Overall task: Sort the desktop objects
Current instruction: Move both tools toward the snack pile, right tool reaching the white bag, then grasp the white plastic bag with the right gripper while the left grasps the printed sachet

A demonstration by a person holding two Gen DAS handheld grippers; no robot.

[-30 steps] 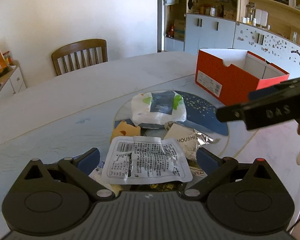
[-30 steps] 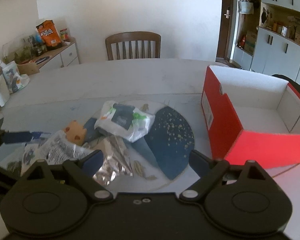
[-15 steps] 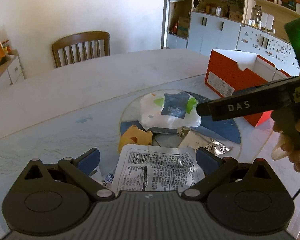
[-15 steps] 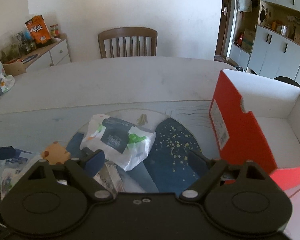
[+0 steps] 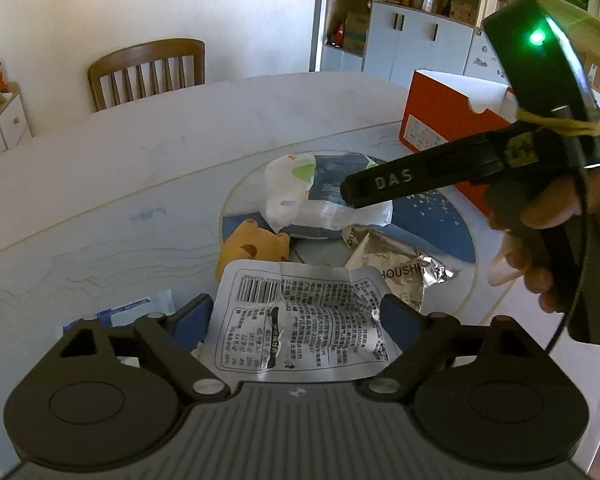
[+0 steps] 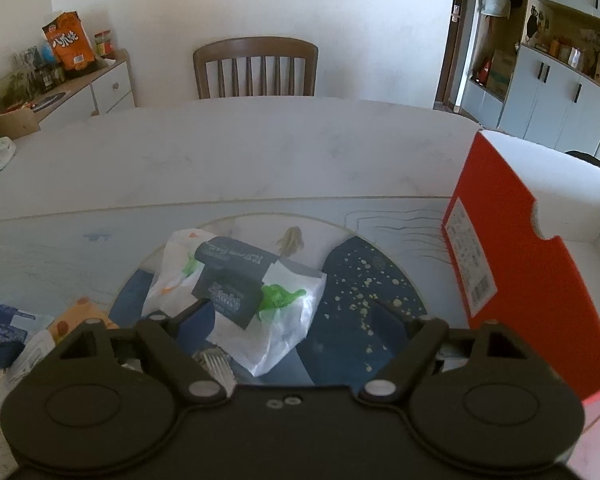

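Fingers (image 5: pixel 192 320) of the left gripper (image 5: pixel 296 320) stand wide and are closing, with a white printed packet (image 5: pixel 300 320) lying flat between them on the table (image 5: pixel 140 160); the pads do not press it. Only this view shows the packet's barcode side, a silver foil wrapper (image 5: pixel 396 264) just beyond it, and the hand (image 5: pixel 548 224) that carries the right gripper across the upper right.

Blue fingers (image 6: pixel 204 320) of the right gripper (image 6: pixel 296 316) are also wide and closing, set either side of a white plastic bag (image 6: pixel 284 320) with a dark label and green print; they are not touching it. The bag lies on the table's round blue inlay. A yellow spotted toy (image 5: pixel 252 244) sits left of the bag, near the packet.

Farther right stands an open red shoebox (image 6: pixel 512 264); only the right wrist view shows its white inside. Beyond the table is a wooden chair (image 6: pixel 256 68), and the right view alone shows an orange snack bag (image 6: pixel 68 44) on a sideboard.
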